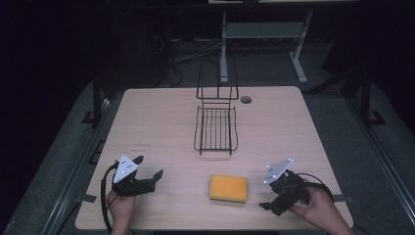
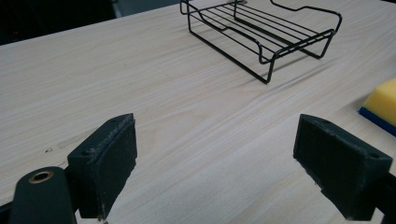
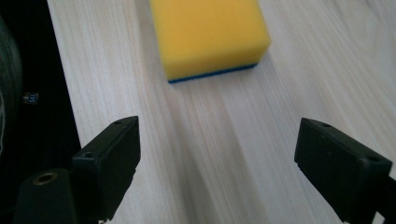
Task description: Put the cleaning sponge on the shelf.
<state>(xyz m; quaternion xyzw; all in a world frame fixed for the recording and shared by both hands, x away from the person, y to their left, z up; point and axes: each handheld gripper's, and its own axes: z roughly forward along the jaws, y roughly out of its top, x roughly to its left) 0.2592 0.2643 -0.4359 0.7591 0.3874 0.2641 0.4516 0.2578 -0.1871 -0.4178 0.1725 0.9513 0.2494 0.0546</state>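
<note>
Sponge (image 1: 228, 188), yellow on top with a thin blue layer underneath, lies flat on the pale wooden surface (image 1: 161, 122), close to its near edge and a little right of the middle. Nothing touches it. In the right gripper view the sponge (image 3: 210, 35) sits straight ahead of the fingers, apart from them, with bare wood in between.

The right gripper (image 1: 274, 198) rests near the surface's near right corner, just to the right of the sponge, held by a hand (image 1: 318, 208) that comes in from the bottom edge. Its fingers (image 3: 114, 154) are spread wide and hold nothing.

The left gripper (image 1: 147, 171) sits near the near left corner, well apart from the sponge, with another hand (image 1: 120, 205) behind it. Its fingers (image 2: 109, 156) are likewise spread wide with only wood between them. In the left gripper view a corner of the sponge (image 2: 383, 105) shows at the right edge.

A black wire rack (image 1: 216, 128) stands around the middle of the surface, beyond the sponge toward the far edge, its tall back frame rising on the far side. It holds nothing. A small round grommet (image 1: 246, 99) lies near the far edge, just right of the rack.
</note>
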